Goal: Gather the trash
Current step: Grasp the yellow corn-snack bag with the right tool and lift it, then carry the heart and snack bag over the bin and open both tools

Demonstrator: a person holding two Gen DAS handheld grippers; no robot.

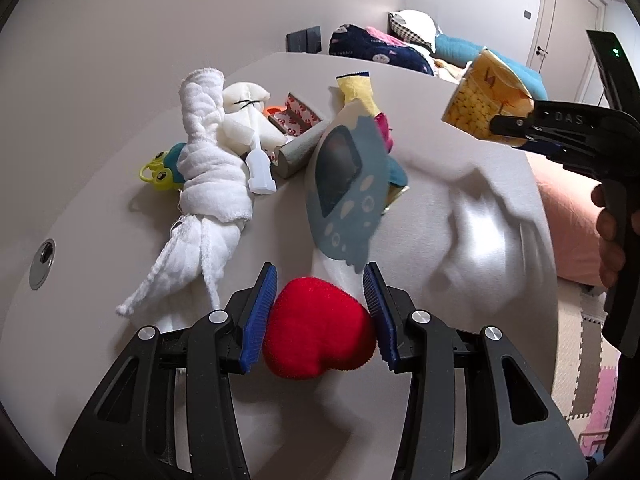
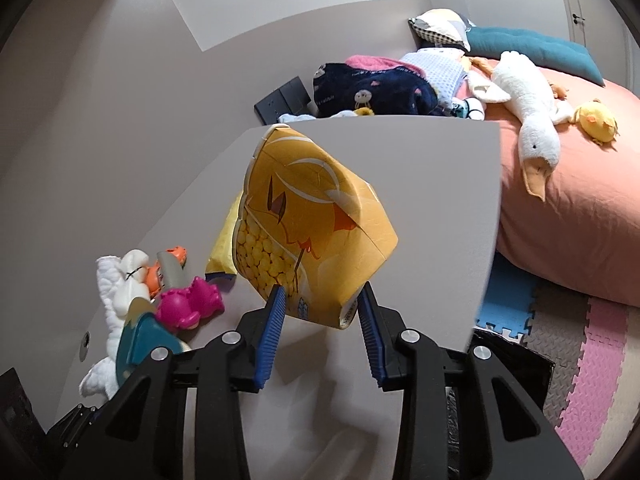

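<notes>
Red plush heart [image 1: 320,328] clamped in left hand-held gripper [image 1: 320,320]; right hand-held gripper [image 2: 320,308] (angled down) grips yellow carton [image 2: 312,232].

Plush goose [image 2: 528,120] and yellow chick [image 2: 598,122] on pink bed [image 2: 580,208]

Home bedroom: bed [image 2: 568,216], plush goose [image 2: 528,108], foam mats [image 2: 580,364].
</notes>
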